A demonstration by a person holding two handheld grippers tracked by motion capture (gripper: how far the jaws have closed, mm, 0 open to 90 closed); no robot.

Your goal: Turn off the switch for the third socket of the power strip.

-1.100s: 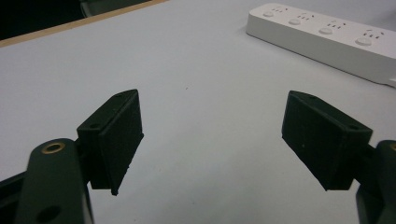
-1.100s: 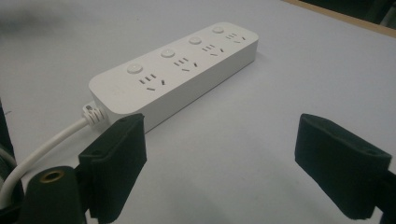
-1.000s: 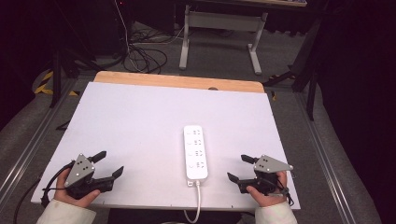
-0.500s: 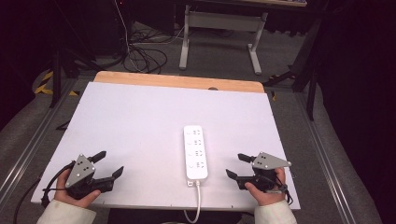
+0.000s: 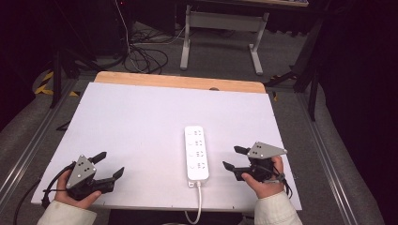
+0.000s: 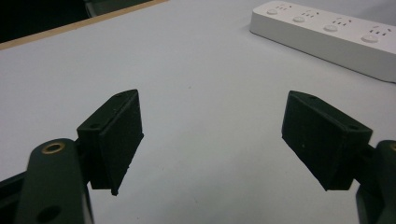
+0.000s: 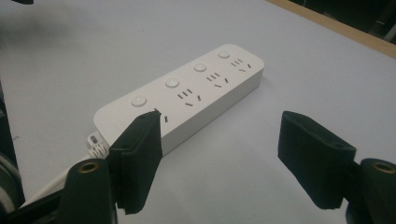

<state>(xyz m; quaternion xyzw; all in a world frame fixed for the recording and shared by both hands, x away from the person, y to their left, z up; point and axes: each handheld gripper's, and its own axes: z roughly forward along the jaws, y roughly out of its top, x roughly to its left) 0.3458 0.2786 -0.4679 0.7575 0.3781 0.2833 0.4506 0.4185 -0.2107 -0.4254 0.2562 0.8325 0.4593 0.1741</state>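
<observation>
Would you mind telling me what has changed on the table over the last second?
The right gripper has edged slightly toward the power strip, and its jaws have just been closing a little, with nothing between them; they remain open. The left gripper stayed where it was, open and empty. The power strip and its cord have not moved on the white table.

White four-socket power strip (image 5: 196,153) lies flat on the table; cord trailing toward the person.

- Power strip (image 5: 196,153): smooth white plastic, faintly glossy.
- Bench (image 5: 141,122): matt white sheet; bare wood along its far edge.
- Left gripper (image 5: 107,165), right gripper (image 5: 234,158): matt black jaws; flat grey plates.
</observation>
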